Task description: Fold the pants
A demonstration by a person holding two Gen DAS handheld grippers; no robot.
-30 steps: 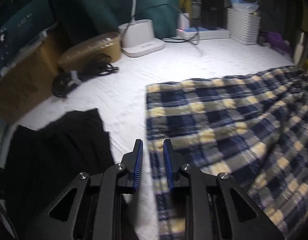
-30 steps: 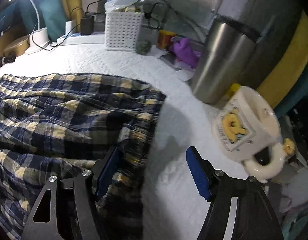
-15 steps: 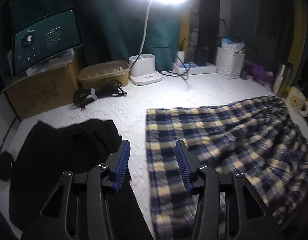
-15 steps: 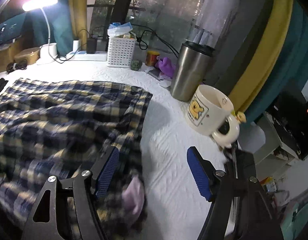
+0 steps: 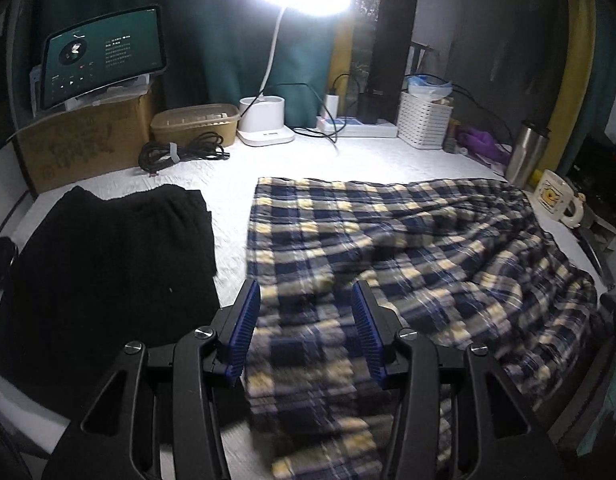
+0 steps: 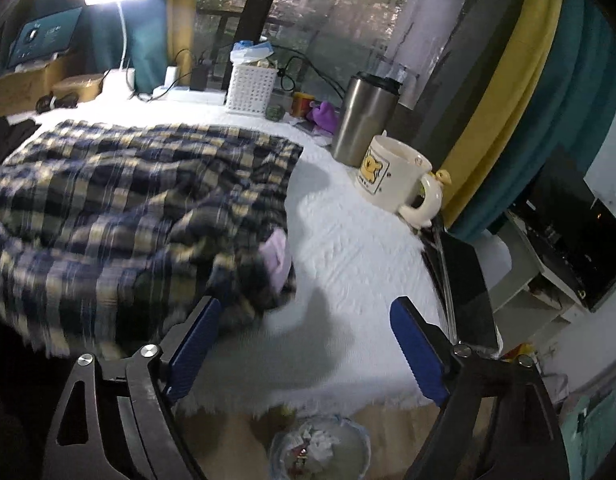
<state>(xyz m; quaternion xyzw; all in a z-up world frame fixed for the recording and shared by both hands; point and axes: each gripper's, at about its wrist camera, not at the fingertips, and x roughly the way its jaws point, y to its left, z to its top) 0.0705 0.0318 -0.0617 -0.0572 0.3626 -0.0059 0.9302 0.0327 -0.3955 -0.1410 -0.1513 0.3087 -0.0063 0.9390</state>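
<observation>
Blue, yellow and grey plaid pants lie spread across the white table cover, rumpled toward the right, with the near edge hanging over the table front. My left gripper is open and empty, raised above the pants' near left part. My right gripper is open wide and empty, above the table's front right edge, just right of the pants' crumpled end, where a pale lilac lining shows.
Folded black clothing lies left of the pants. At the back stand a lit desk lamp, cardboard box, coiled cable and white basket. A steel tumbler and mug stand right. A bin sits below.
Both grippers have risen and pulled back from the pants. The left one has opened from nearly shut. The pants' right end has dropped into a crumpled heap.
</observation>
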